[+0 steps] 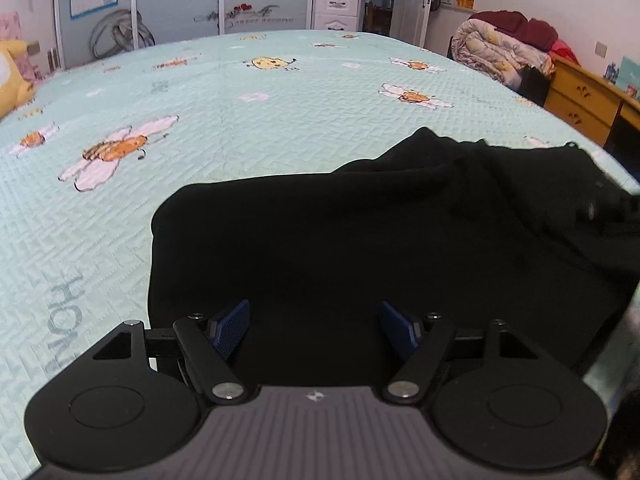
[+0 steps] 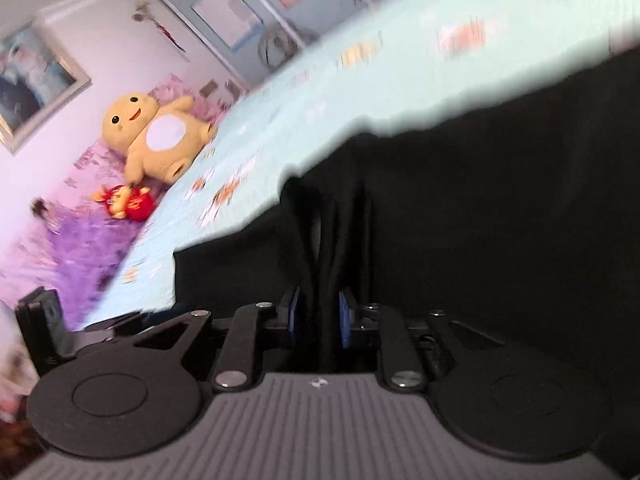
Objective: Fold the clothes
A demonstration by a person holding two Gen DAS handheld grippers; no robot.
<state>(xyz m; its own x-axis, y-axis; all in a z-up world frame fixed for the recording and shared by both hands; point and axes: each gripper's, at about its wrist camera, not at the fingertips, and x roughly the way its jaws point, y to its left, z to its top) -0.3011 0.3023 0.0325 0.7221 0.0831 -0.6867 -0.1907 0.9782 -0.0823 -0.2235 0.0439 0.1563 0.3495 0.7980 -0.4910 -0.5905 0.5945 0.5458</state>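
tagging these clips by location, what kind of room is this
Most likely a home bedroom. A wide bed with a mint bee-print quilt fills the view, a yellow plush toy lies by its head, and a rolled duvet sits on a wooden dresser.

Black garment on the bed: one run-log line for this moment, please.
task: fold clothes | black garment: on bedspread | left gripper: open over garment | right gripper: shut on bunched fold of garment | fold: not done

My black garment (image 1: 360,248) lay on the mint-green bedspread (image 1: 200,92) patterned with orange-and-white bees, my gripper pads (image 1: 230,326) blue.
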